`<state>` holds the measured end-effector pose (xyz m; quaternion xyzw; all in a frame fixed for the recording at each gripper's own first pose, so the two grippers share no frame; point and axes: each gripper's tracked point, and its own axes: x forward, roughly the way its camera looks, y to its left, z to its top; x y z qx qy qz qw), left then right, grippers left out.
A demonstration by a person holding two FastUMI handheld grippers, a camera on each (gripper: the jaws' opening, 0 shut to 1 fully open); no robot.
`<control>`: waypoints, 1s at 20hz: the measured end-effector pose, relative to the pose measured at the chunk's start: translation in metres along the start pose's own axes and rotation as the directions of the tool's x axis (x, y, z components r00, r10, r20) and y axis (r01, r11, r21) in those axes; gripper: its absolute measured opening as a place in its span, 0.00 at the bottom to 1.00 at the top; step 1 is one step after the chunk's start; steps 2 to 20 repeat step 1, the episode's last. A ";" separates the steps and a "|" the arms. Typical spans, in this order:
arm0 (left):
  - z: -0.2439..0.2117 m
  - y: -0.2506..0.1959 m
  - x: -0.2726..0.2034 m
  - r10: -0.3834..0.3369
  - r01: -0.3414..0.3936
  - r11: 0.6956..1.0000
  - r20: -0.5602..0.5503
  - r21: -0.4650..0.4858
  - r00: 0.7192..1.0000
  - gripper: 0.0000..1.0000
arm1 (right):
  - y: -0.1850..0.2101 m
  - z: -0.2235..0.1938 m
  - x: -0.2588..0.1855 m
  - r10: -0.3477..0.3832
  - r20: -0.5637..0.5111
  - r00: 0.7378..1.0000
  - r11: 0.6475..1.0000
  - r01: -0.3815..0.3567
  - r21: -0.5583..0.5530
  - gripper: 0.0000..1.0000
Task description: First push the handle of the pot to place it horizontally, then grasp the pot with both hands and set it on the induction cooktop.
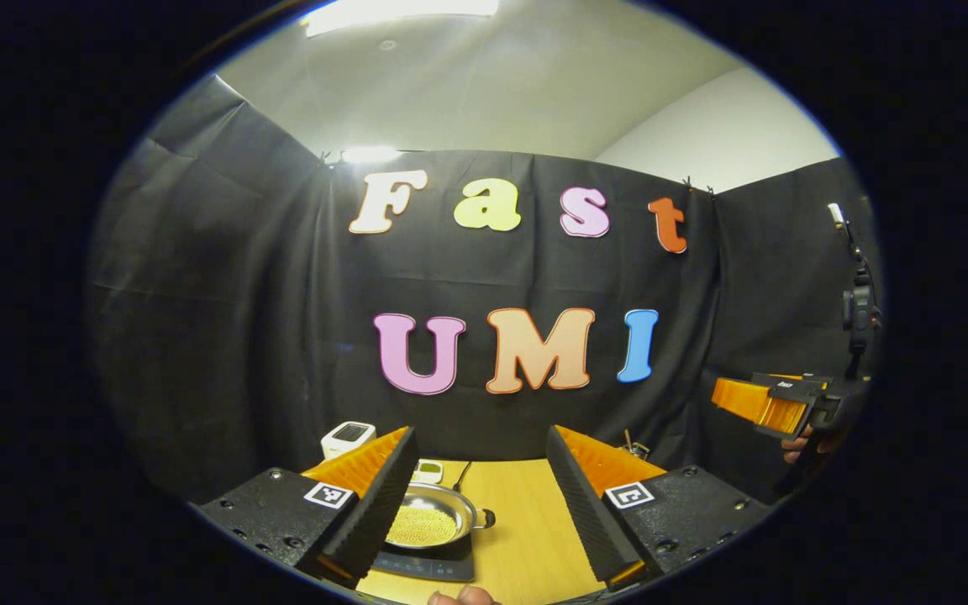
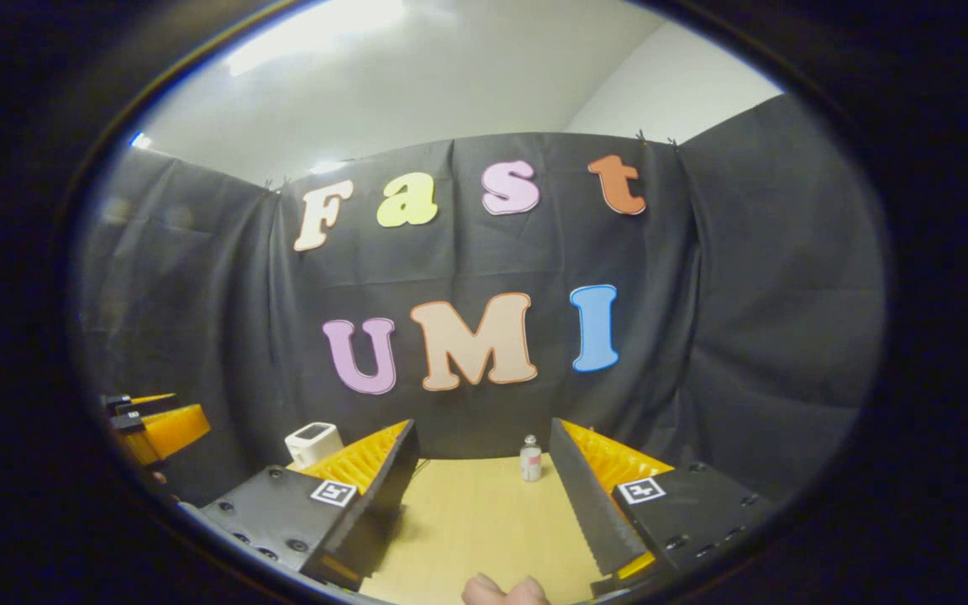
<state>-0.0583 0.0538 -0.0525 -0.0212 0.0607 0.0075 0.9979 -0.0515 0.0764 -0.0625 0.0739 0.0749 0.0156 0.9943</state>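
In the left gripper view a shiny steel pot [image 1: 432,519] holding yellow grains sits on the dark induction cooktop [image 1: 425,566] on the wooden table [image 1: 526,538]. A short dark stub [image 1: 486,518] sticks out of its right side. My left gripper [image 1: 480,445] hovers above and in front of the pot, open, with nothing between its fingers. Off to the right in that view, my right gripper [image 1: 774,403] is held in a hand, away from the pot. In the right gripper view my right gripper [image 2: 481,428] is open over bare table [image 2: 476,521], with the left gripper [image 2: 160,428] at the far left.
A white box-like device [image 1: 348,437] [image 2: 313,441] stands at the table's back left. A small bottle [image 2: 530,460] stands at the back near the black cloth wall. A dark stand [image 1: 858,302] rises at the right. Fingertips of a hand [image 2: 505,591] show at the bottom edge.
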 end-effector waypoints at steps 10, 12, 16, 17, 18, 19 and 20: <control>0.006 -0.003 0.002 0.002 -0.001 1.000 0.013 -0.002 1.000 0.93 | -0.003 0.004 0.002 0.000 0.012 1.000 1.000 0.001 -0.017 0.93; 0.006 -0.003 0.002 0.002 -0.001 1.000 0.013 -0.002 1.000 0.93 | -0.003 0.004 0.002 0.000 0.012 1.000 1.000 0.001 -0.017 0.93; 0.006 -0.003 0.002 0.002 -0.001 1.000 0.013 -0.002 1.000 0.93 | -0.003 0.004 0.002 0.000 0.012 1.000 1.000 0.001 -0.017 0.93; 0.006 -0.003 0.002 0.002 -0.001 1.000 0.013 -0.002 1.000 0.93 | -0.003 0.004 0.002 0.000 0.012 1.000 1.000 0.001 -0.017 0.93; 0.006 -0.003 0.002 0.002 -0.001 1.000 0.013 -0.002 1.000 0.93 | -0.003 0.004 0.002 0.000 0.012 1.000 1.000 0.001 -0.017 0.93; 0.006 -0.003 0.002 0.002 -0.001 1.000 0.013 -0.002 1.000 0.93 | -0.003 0.004 0.002 0.000 0.012 1.000 1.000 0.001 -0.017 0.93; 0.006 -0.003 0.002 0.002 -0.001 1.000 0.013 -0.002 1.000 0.93 | -0.003 0.004 0.002 0.000 0.012 1.000 1.000 0.001 -0.017 0.93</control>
